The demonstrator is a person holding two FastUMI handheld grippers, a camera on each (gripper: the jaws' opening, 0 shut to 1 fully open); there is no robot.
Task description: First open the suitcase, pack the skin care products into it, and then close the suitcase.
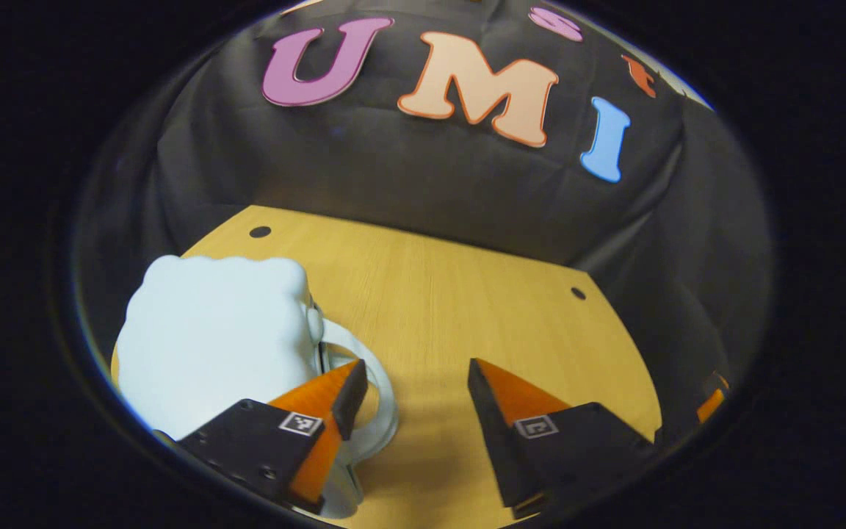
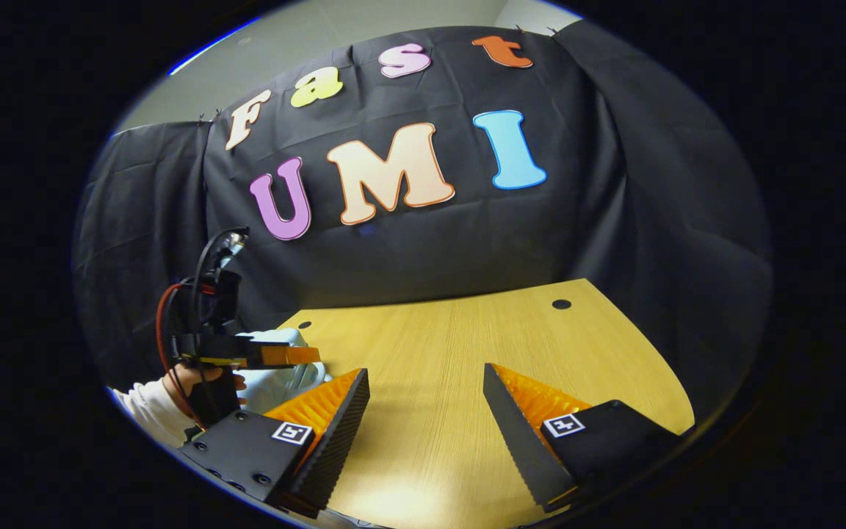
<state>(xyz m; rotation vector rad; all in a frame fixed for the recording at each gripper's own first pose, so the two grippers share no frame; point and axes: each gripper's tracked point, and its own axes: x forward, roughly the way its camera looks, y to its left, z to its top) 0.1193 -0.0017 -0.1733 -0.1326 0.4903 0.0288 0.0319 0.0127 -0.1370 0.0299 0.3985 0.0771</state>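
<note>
Up close, the left claw [image 1: 412, 397] is wide open above the wooden bench [image 1: 452, 308], holding nothing. Its left finger sits over the handle of the pale blue suitcase [image 1: 210, 330]. The right claw [image 2: 427, 408] is wide open too, holding nothing.

light wooden table [image 1: 452, 308] with a pale blue-white suitcase [image 1: 210, 338] on its left part

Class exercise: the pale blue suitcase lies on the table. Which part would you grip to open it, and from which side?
Probably the handle loop: it arches clear of the suitcase toward the open tabletop, leaving a gap for a finger. Approach from that open side; the left gripper is open beside it.
</note>
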